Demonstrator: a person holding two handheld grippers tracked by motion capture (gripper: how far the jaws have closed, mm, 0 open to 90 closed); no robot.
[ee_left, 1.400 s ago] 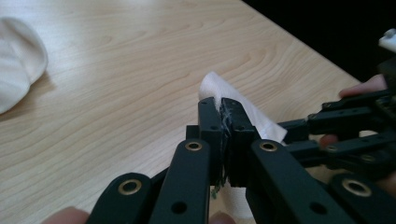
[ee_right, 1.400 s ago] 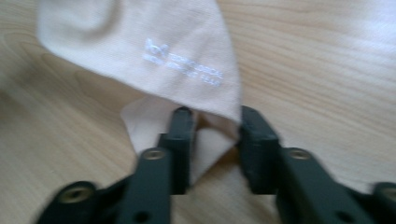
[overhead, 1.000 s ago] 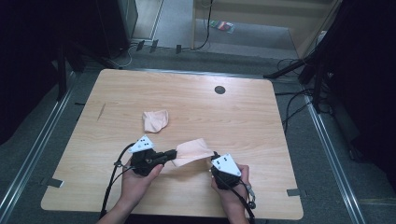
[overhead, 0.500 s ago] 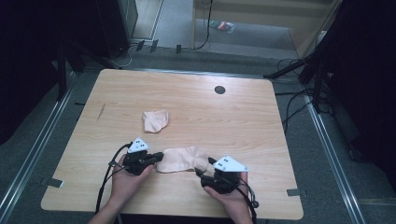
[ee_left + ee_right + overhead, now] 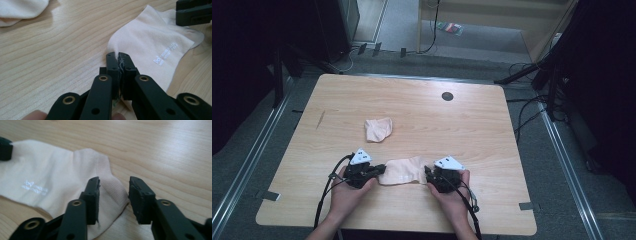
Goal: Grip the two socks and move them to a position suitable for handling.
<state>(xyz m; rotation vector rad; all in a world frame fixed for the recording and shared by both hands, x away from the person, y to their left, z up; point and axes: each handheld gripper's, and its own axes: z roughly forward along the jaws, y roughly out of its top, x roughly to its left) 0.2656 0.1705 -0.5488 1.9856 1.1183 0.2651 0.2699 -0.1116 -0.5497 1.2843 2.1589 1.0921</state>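
Observation:
A pale pink sock [image 5: 404, 170] lies flat on the wooden table [image 5: 492, 130] between my two grippers. My left gripper [image 5: 379, 169] is shut on the sock's left end, and its jaws [image 5: 117, 56] pinch the fabric edge of the sock [image 5: 150, 42]. At the sock's right end is my right gripper [image 5: 428, 172]. The right gripper [image 5: 114, 181] has its jaws apart over the ribbed cuff of the sock [image 5: 50, 177]; they have just been closing, the cuff lies between them, and the pads do not press on it. A second sock [image 5: 378, 129] sits crumpled farther back.
A dark round hole [image 5: 447, 96] marks the table's far side. The table's front edge lies just below my hands. Cables trail from both grippers off the front. The crumpled sock [image 5: 20, 8] is at the upper left of the left gripper view.
The sock hung bunched between both grippers a second ago; now it lies spread flat on the table. My right gripper has let go of it and shifted slightly right. Both hands sank.

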